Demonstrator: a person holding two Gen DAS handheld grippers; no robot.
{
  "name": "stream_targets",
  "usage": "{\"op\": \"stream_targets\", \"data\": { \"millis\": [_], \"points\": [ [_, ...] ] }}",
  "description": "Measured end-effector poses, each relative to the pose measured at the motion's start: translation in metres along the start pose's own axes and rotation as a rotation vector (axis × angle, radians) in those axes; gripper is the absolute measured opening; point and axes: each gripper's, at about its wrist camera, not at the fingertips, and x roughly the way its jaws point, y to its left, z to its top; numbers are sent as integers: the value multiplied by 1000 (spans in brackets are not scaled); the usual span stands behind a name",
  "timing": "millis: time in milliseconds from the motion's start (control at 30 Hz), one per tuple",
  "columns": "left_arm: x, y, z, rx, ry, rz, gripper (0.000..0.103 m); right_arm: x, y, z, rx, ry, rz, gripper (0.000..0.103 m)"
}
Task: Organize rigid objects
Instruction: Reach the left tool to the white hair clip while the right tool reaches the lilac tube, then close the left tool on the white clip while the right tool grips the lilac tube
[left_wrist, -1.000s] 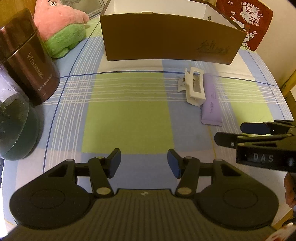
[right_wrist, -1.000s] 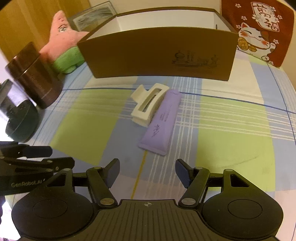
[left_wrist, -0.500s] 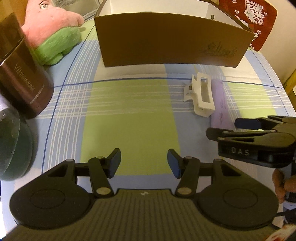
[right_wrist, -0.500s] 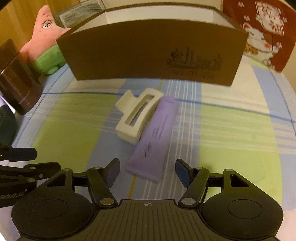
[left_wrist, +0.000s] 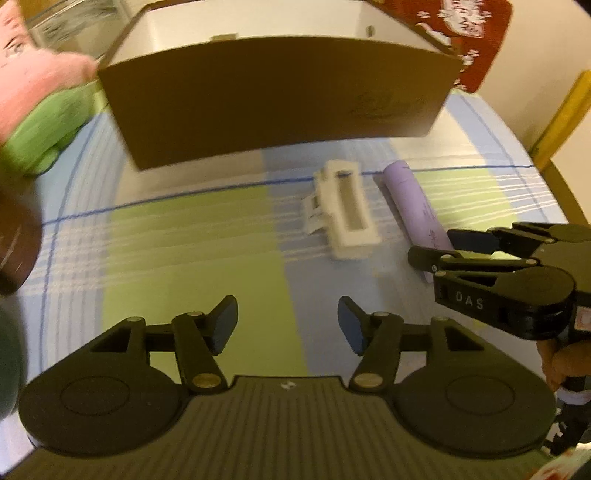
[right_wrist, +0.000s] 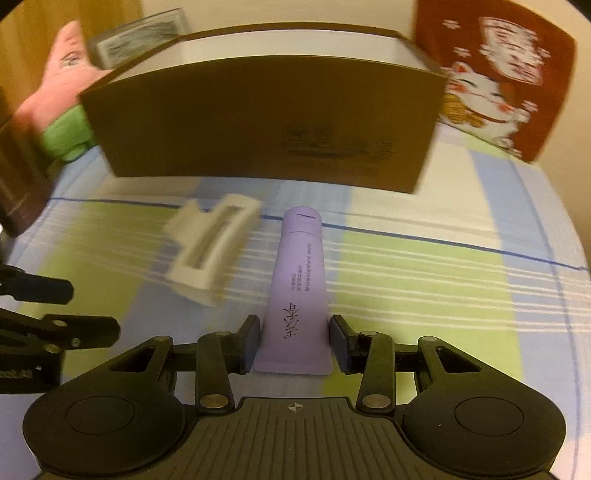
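While the right gripper (right_wrist: 293, 341) has its jaws closing around the purple tube's (right_wrist: 298, 280) crimped end, the left gripper (left_wrist: 288, 319) hangs half-open over clear cloth near the white hair claw (left_wrist: 341, 212).

"DAS" – raised letters on the right hand-held gripper (left_wrist: 436, 245); the purple tube's (right_wrist: 297, 291) print is unreadable.

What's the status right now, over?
Right gripper just closing, purple tube between its fingers. Left gripper open, empty. White hair clip on cloth beside tube. Brown box behind, path clear.
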Motion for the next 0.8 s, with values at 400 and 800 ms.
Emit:
{"op": "stream_targets", "data": {
  "millis": [400,800],
  "points": [
    [36,-28,49,67,-56,-25,66,1,-24,9,67,-2,-20,49],
    [55,-28,50,130,-54,28,36,8,-12,8,-30,-33,-5,35]
  ]
}}
